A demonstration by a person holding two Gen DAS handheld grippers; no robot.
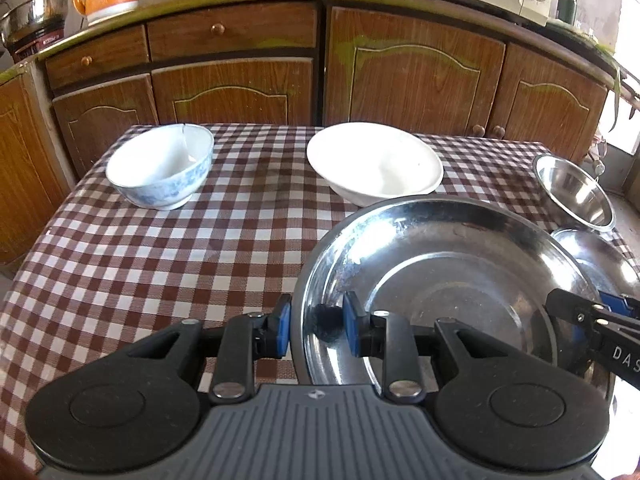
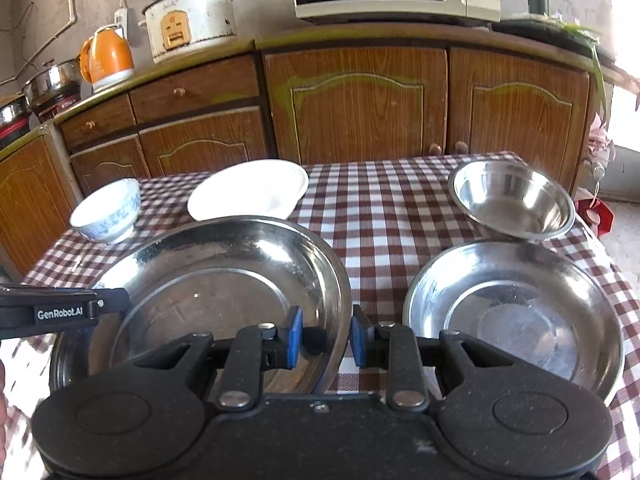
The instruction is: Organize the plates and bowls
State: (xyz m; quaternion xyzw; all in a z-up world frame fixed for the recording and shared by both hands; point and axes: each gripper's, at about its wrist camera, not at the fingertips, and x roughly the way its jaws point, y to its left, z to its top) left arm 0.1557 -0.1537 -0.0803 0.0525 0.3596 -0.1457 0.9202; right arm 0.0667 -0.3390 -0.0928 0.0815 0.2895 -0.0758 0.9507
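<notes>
2 bowls [image 1: 160, 168] beyond steel plate [image 1: 440, 280]

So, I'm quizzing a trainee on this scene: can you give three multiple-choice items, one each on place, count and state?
1. Where is the blue-patterned bowl? A far left of the table B inside the large steel plate C on the counter
2. How many steel dishes are on the table? A one B three C five
3. The left tongs are: A clear of everything B straddling the large steel plate's rim C holding the white bowl

Answers: A, it stands by the far left corner; B, two plates and a small steel bowl; B, one finger each side of the rim.
</notes>
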